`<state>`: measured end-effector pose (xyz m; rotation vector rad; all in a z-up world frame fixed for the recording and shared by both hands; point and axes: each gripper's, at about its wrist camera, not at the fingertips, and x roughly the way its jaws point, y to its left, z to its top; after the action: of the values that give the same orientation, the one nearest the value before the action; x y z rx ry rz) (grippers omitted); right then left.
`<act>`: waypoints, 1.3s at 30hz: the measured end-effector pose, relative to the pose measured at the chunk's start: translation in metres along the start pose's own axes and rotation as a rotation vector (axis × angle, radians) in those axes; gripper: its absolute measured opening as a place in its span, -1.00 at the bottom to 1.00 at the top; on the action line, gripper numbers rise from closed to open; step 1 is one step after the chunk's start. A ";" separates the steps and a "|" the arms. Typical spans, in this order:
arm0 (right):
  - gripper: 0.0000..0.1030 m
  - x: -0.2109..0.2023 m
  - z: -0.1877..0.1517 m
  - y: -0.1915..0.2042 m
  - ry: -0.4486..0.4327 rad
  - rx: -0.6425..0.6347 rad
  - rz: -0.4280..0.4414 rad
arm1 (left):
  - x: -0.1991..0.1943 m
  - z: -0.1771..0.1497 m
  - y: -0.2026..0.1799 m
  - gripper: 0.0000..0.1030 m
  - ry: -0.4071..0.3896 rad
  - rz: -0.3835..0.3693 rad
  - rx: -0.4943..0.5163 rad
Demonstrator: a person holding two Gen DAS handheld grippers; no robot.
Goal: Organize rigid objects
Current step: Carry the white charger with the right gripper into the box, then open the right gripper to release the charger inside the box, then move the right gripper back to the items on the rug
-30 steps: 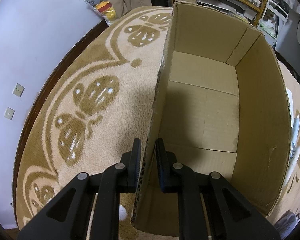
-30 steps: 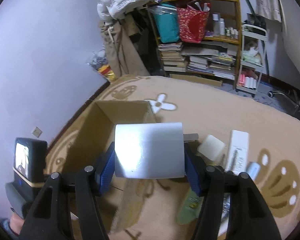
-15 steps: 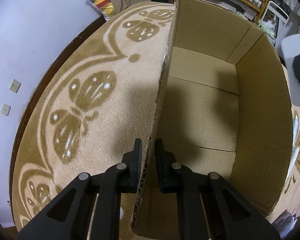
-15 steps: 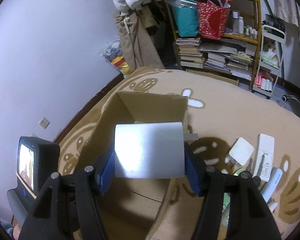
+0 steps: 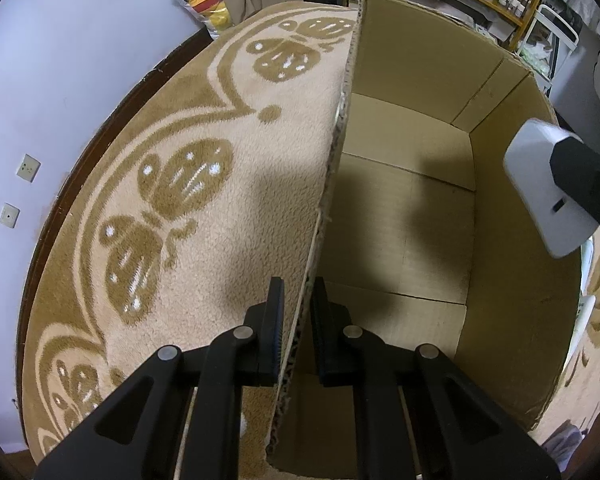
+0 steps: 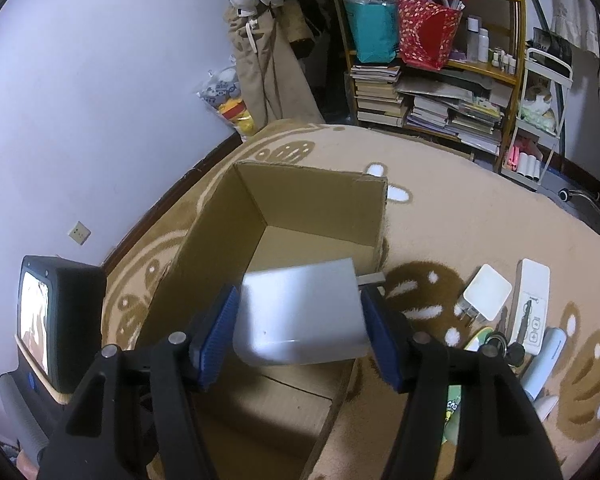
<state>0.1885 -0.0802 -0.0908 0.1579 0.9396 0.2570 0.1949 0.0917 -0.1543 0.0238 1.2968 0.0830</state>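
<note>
A: What does the left wrist view show?

B: The left gripper [image 5: 297, 300] straddles the left wall of the cardboard box [image 5: 404, 216], one finger outside over the carpet [image 5: 204, 208], one inside. The jaws are nearly together, pinching that wall. At the right edge, the grey device [image 5: 540, 184] hangs above the box's right wall, a black finger of the right gripper against it.

A: And the right wrist view?

B: The right gripper [image 6: 300, 320] has its jaws spread wide, the blue pads [image 6: 220, 336] pressed on both sides of the grey device [image 6: 300, 316], which is tilted over the open box [image 6: 312, 216]. On the carpet to the right lie a white charger [image 6: 486, 294], a long white box [image 6: 532, 304] and a pale blue cylinder [image 6: 544, 364], all outside the box.
</note>
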 end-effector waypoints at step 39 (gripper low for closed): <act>0.99 -0.079 -0.067 -0.119 -0.008 0.119 -0.300 | -0.006 -0.003 -0.004 -0.81 -0.001 0.028 0.020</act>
<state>0.1068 -0.2156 -0.0975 0.1247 0.9571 -0.0764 0.1908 0.0868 -0.1492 0.0591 1.2968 0.0941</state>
